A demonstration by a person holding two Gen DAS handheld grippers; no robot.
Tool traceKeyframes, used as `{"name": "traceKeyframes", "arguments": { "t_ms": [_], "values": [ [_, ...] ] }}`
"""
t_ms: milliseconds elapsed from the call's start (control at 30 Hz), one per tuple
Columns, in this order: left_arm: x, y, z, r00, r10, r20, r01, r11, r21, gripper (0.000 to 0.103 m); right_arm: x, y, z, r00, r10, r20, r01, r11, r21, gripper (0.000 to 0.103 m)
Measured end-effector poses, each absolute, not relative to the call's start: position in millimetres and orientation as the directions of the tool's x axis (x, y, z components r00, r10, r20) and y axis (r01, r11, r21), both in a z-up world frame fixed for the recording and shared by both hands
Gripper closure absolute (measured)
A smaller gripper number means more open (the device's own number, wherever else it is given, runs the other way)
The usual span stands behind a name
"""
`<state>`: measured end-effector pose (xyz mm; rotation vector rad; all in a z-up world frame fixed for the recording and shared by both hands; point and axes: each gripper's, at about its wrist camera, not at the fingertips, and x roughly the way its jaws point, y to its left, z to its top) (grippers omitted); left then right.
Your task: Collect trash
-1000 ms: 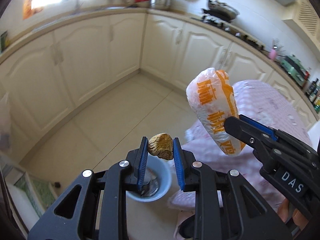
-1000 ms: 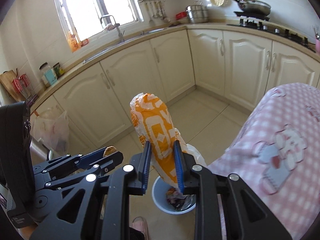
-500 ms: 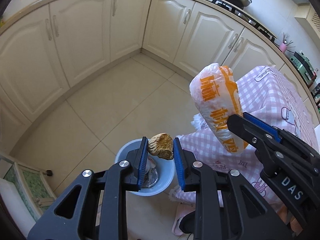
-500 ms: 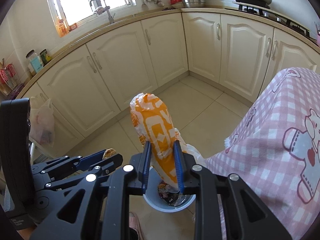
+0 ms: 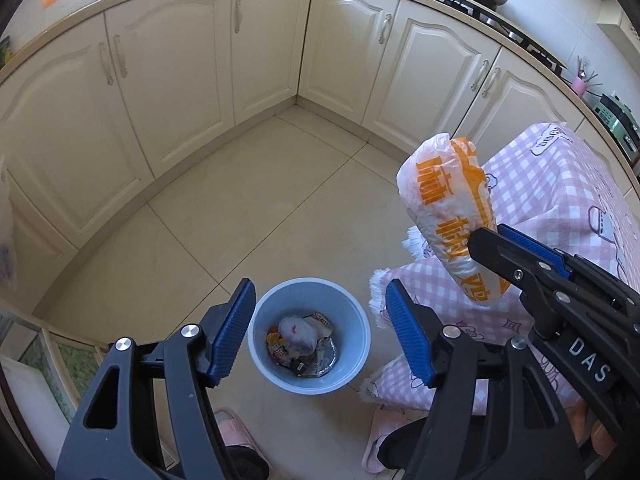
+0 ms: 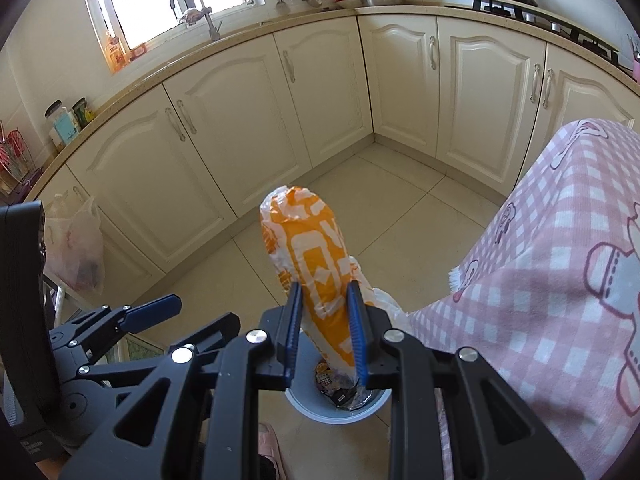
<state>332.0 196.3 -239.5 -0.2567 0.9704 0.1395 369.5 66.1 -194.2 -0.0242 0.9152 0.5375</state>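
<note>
A light blue trash bin (image 5: 308, 336) stands on the tiled floor with wrappers inside; it also shows in the right wrist view (image 6: 340, 406) below the fingers. My left gripper (image 5: 320, 332) is open and empty, right above the bin. My right gripper (image 6: 325, 320) is shut on an orange and white plastic bag (image 6: 310, 256), held upright above the bin. The bag (image 5: 450, 216) and the right gripper's fingers (image 5: 516, 260) show at the right of the left wrist view.
A table with a pink checked cloth (image 5: 560, 200) stands right of the bin. Cream kitchen cabinets (image 5: 180, 64) line the far walls. Pink slippers (image 5: 236, 428) lie near the bin. A plastic bag (image 6: 76, 248) hangs on a cabinet at left.
My left gripper opened and the brown lump it held is gone from between the fingers. Both views tilted down toward the bin. The right gripper still holds the bag.
</note>
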Motion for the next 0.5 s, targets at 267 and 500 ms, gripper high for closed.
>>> {"name": "traceKeyframes", "arguments": {
  "t_ms": [267, 500],
  "values": [
    [327, 205, -236, 0.562, 0.02, -0.827, -0.252, 0.956, -0.148, 0.031, 371, 72, -195, 0.477, 0.447, -0.757, -0.459, 0.861, 0.219, 0.081],
    [322, 209, -229, 0.567, 0.037, -0.823, -0.257, 0.957, -0.134, 0.024, 374, 75, -192, 0.494, 0.453, -0.742, -0.446, 0.865, 0.231, 0.069]
  ]
}}
